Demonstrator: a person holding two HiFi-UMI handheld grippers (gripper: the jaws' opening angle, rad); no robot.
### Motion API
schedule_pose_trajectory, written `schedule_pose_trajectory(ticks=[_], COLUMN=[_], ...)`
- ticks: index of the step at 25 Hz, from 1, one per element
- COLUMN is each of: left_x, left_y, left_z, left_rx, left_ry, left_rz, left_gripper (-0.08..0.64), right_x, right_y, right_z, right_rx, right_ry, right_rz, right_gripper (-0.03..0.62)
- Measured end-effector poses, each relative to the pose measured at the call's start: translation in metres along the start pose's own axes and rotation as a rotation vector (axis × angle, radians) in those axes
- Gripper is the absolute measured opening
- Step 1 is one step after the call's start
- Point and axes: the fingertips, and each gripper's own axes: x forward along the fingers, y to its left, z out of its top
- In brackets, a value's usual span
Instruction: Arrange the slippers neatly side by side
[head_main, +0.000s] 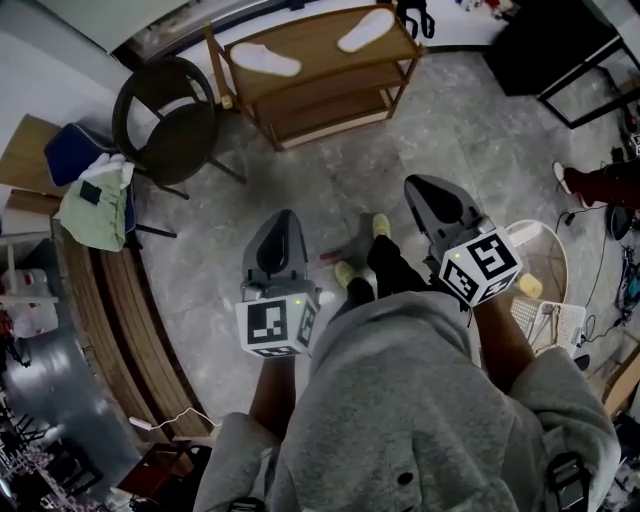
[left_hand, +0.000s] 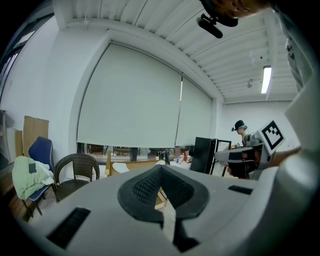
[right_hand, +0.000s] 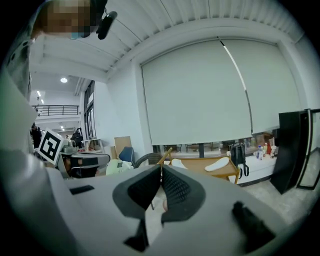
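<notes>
The left hand-held gripper (left_hand: 161, 171) and right hand-held gripper (right_hand: 160, 173) both have their jaws together, with nothing between them. One slipper (head_main: 265, 60) lies on the left of the shelf (head_main: 320, 50) top. The other slipper (head_main: 365, 30) lies on its right, well apart.
</notes>
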Motion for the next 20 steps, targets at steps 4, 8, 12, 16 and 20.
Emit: schedule_pose_trajectory(ticks=[4,8,12,16,20], left_x=[-0.003,-0.004,0.003,0.021,0.048], left_y=[0.005,0.012,0.024,0.030,0.036], left_z=[0.000,-0.001,-0.003,0.005,0.009], left_rx=[-0.007,-0.002,0.010,0.009,0.016], left_ry=[-0.011,-0.030,-0.030,-0.034,-0.030], left_rz=[0.005,0.026,0.049,0.058,0.061], left_gripper=[0.015,0.015,0.015,0.014,0.015], right_x=[0.002,0.010,0.024,0.040,0.061], right_y=[0.006,0.007,0.002,-0.013,-0.033], right_z=[0.000,-0.003,-0.003,0.008,0.012], right_rx=[-0.015,-0.038,-0.046,-0.026,-0.017], right_ry=[0.001,0.000,-0.012,-0.021,-0.031], right_rz=[0.020,0.035,0.041,0.048,0.052], right_gripper=[0.031,0.031,0.031,0.031,0.031])
